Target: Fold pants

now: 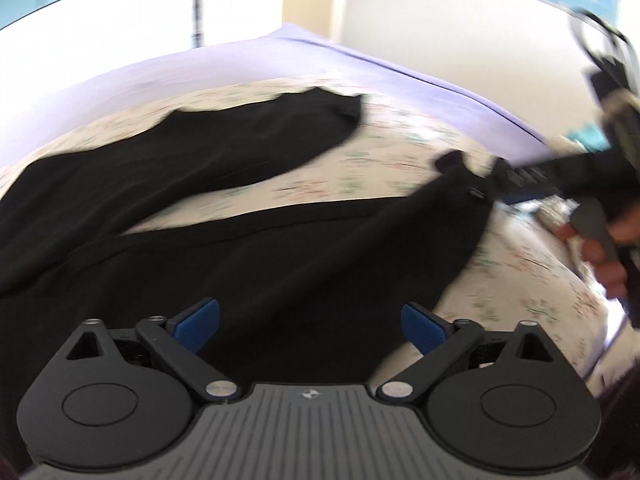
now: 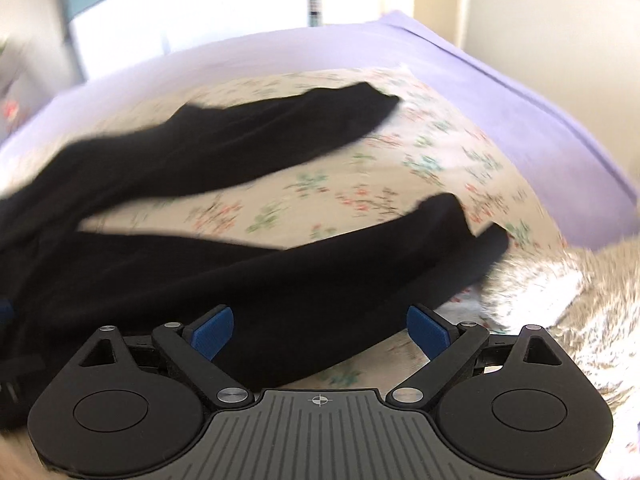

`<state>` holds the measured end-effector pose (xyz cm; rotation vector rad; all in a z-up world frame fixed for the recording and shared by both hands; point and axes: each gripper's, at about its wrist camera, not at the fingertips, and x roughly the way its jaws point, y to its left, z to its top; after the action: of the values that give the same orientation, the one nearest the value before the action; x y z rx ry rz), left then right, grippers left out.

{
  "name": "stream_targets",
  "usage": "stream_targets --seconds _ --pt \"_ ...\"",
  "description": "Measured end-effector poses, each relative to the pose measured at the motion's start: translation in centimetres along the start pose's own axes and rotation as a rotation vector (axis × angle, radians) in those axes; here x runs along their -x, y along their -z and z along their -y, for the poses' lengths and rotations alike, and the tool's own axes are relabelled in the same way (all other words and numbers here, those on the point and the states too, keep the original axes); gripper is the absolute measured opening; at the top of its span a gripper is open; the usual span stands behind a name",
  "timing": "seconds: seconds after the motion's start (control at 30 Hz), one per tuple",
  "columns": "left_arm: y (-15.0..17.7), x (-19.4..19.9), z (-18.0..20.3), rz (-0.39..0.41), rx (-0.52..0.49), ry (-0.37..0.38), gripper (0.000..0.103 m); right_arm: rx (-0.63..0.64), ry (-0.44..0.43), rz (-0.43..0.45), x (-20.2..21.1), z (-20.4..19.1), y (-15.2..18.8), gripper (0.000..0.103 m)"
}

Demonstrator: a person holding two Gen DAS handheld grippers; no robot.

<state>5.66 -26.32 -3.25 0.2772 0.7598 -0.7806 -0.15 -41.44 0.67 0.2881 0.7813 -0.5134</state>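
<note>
Pants [image 1: 224,216], black, lie spread on a floral sheet [image 1: 360,168] over a lilac bed cover [image 1: 400,76]. In both wrist views the two legs run lengthwise from lower left toward upper right, splayed in a V, hems pointing right. Left gripper [image 1: 310,326] hovers over the nearer leg at bottom centre, blue pads [image 1: 198,326] spread wide, holding nothing. Right gripper [image 2: 320,330] is likewise wide apart above that leg's lower edge. Both frames are motion-blurred. A furry grey throw [image 2: 580,320] lies at lower right.
</note>
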Motion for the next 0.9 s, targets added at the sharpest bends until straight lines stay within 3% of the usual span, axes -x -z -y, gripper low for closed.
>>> stream_targets --seconds 0.23,0.37,0.43,0.53,0.6,0.73,0.9 --pt "-1.2 -3.5 5.1 -0.035 -0.095 0.156 0.103 -0.170 -0.009 -0.031 -2.0 4.8 -0.8 0.094" --pt "-1.8 -5.3 7.3 -0.050 -0.152 0.194 0.092 -0.176 -0.042 -0.018 -3.0 5.8 -1.0 0.085" --pt "-2.4 -6.4 8.0 -0.056 -0.172 0.186 0.089 -0.174 -0.097 0.022 -2.9 6.2 -1.5 0.082" --pt "-3.3 -7.7 8.4 -0.056 -0.177 0.159 0.073 -0.180 -0.161 0.088 -2.8 6.7 -2.6 0.082" --pt "-4.0 -8.4 8.2 -0.054 -0.155 0.137 0.051 -0.185 -0.176 0.135 -2.6 6.8 -3.3 0.082" --pt "-5.9 -9.2 6.1 -0.034 -0.048 0.090 0.050 -0.245 -0.204 0.175 -2.2 7.8 -4.4 0.082" --pt "-7.6 -10.9 2.9 -0.034 0.072 0.003 0.055 -0.273 -0.167 0.168 -1.9 8.7 -4.7 0.082"
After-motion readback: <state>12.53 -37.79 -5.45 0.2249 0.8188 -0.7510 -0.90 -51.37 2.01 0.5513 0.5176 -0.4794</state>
